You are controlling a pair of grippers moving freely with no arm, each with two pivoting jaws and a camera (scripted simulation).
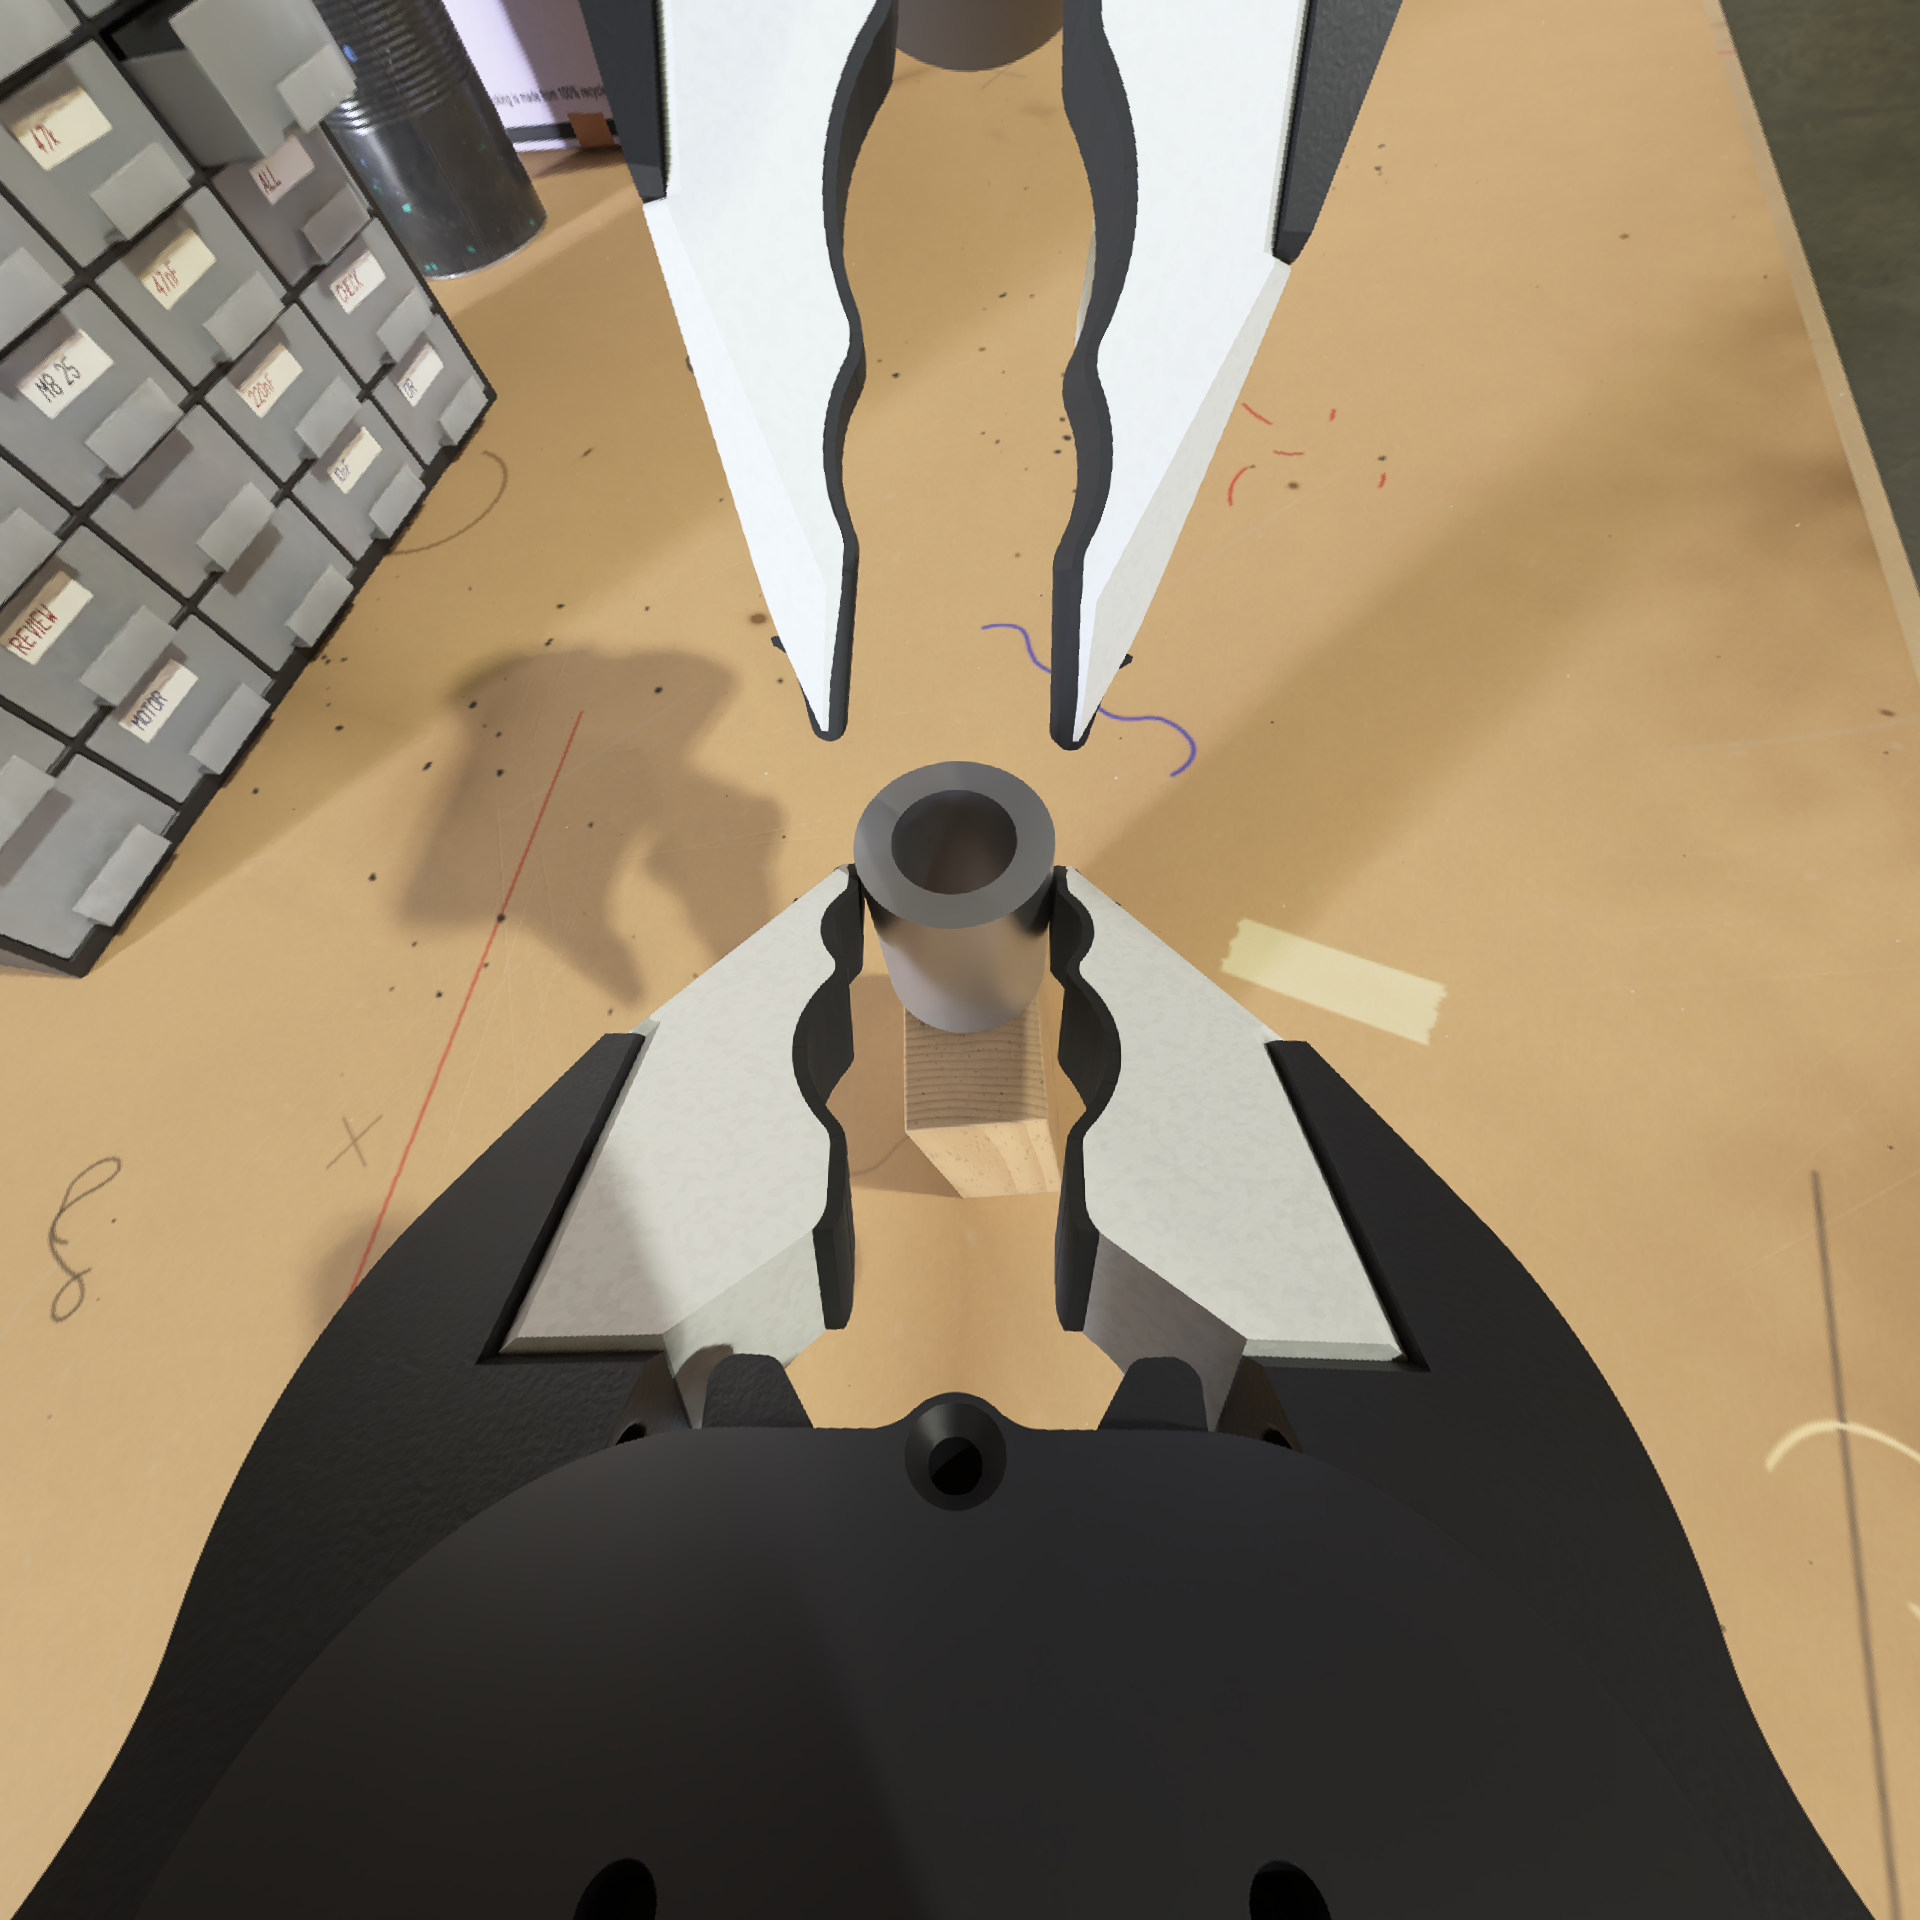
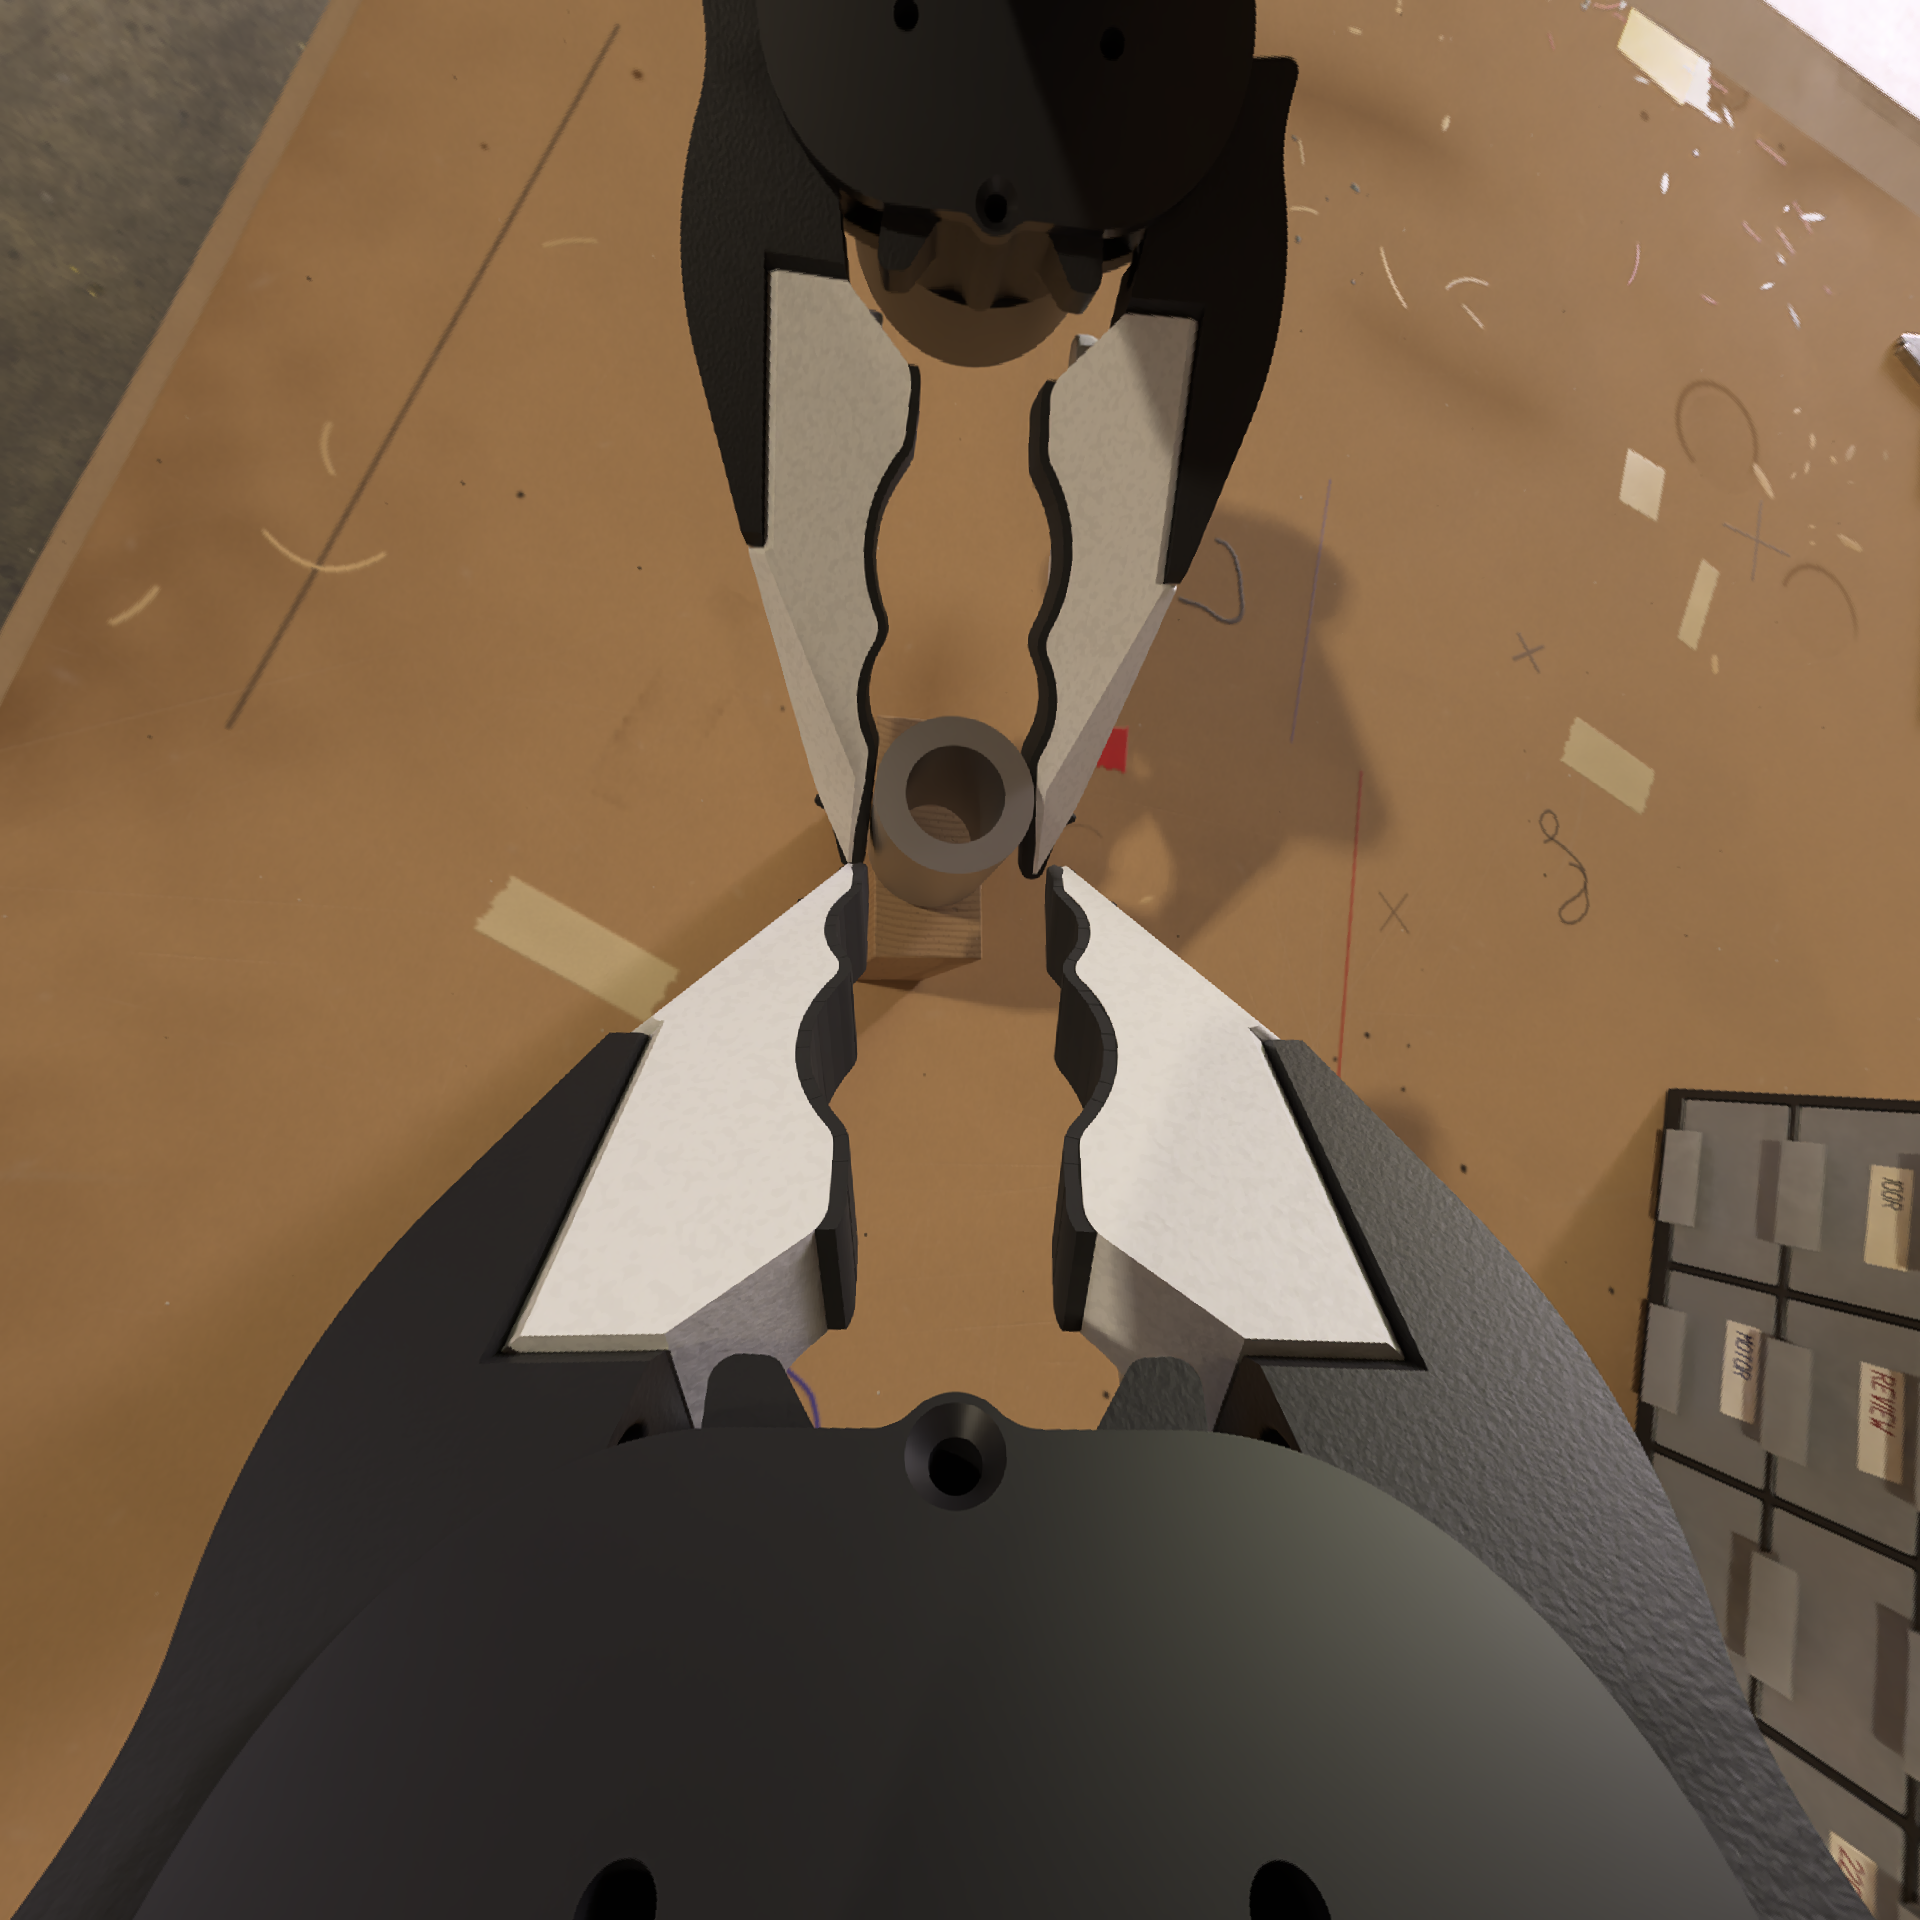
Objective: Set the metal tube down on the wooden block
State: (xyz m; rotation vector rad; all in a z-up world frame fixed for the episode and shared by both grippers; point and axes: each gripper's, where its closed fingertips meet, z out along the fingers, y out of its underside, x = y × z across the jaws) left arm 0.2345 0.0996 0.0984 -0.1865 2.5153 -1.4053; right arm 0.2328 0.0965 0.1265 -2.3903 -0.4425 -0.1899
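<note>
While the short grey metal tube (image 1: 954, 894) stands upright on the pale wooden block (image 1: 977, 1112), the left tongs (image 1: 954, 902) clasp it between their tips, dark fingertips (image 1: 847, 914) pressed to its sides just under the rim. Beyond the tube, the right tongs (image 1: 951, 738) hang spread apart, tips near its far edge without touching. From the right wrist view, the right tongs (image 2: 951, 914) gape just before the tube (image 2: 954, 800) and block (image 2: 925, 940). Left of the tube stands a grey drawer cabinet (image 1: 177, 436) on the tan scribbled surface (image 1: 1507, 727).
</note>
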